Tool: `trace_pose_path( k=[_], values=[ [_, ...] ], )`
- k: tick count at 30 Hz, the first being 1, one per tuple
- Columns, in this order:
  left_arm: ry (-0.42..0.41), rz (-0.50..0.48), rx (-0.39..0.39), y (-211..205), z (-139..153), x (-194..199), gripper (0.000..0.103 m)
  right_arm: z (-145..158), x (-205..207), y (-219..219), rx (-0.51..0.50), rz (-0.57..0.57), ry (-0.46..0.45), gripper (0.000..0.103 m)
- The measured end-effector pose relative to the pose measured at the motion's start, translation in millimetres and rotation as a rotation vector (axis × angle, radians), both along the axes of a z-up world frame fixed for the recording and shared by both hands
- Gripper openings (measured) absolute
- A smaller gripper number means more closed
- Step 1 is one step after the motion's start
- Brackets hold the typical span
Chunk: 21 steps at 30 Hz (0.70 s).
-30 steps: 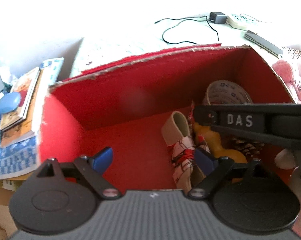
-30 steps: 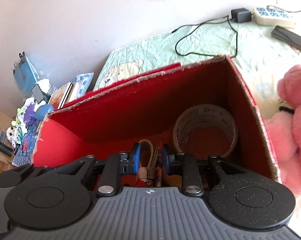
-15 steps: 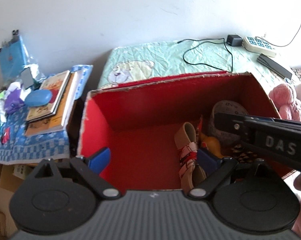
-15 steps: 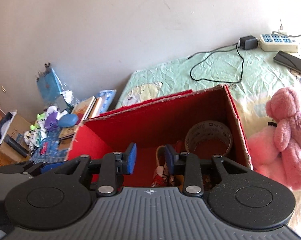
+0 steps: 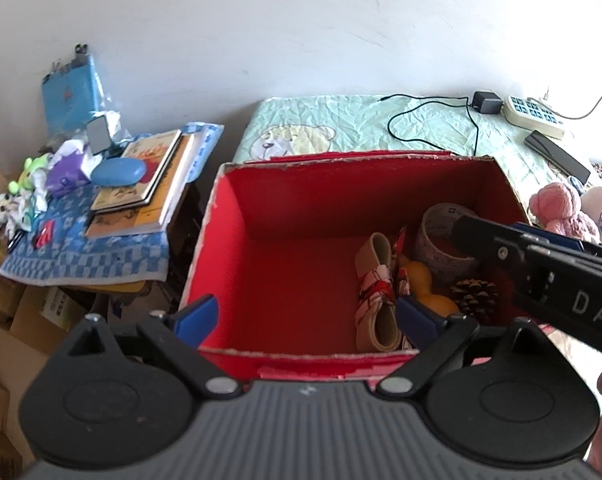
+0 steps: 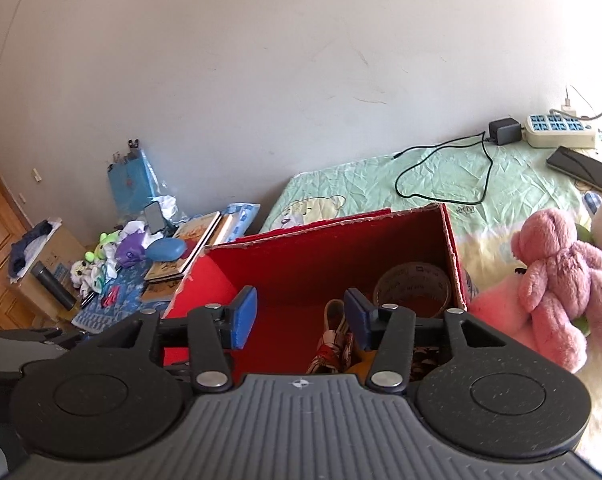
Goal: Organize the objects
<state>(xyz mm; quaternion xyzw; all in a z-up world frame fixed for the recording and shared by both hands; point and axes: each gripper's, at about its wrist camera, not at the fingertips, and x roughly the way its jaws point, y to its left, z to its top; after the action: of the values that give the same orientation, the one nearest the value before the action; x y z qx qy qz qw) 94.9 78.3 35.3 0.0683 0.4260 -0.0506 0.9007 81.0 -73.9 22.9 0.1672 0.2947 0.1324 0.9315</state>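
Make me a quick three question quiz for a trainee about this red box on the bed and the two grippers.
1. True or false: the left gripper has its jaws shut on the pine cone.
2. Multiple choice: in the red box, the tape roll sits
A. in the far right corner
B. in the near left corner
C. outside, on the quilt
3. Fill in: the pink plush bear lies ____ the box, on the right gripper's side.

Key: 1 false, both grippers are open and empty. 2 A. 3 outside.
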Motion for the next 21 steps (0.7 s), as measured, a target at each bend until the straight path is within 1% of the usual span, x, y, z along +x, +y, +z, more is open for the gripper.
trace_pose_path(
  k=[1, 6, 12, 16, 21],
  values=[
    [-0.005, 0.006, 0.001, -0.2, 1.4, -3.5, 0.095, 0.3, -2.2, -0.4, -0.001, 0.008, -0.002, 0.056],
    [-0.015, 0.035, 0.022, -2.5, 4.0, -18.5, 0.096, 2.8, -13.5, -2.1, -0.008, 0.068, -0.007, 0.056],
    [0.004, 0.079, 0.024, -0.9, 1.3, -34.3, 0.096, 3.6, -24.6, -6.3, -0.001, 0.133, -0.005, 0.056],
    [0.020, 0.107, 0.030, -0.4, -4.0, -43.3, 0.096, -1.8, -29.3, -8.4, 0.019, 0.172, 0.025, 0.056],
    [0.062, 0.144, 0.047, 1.0, -17.9, -51.5, 0.096, -13.3, -33.7, -9.6, 0.052, 0.230, 0.082, 0.056]
  ],
)
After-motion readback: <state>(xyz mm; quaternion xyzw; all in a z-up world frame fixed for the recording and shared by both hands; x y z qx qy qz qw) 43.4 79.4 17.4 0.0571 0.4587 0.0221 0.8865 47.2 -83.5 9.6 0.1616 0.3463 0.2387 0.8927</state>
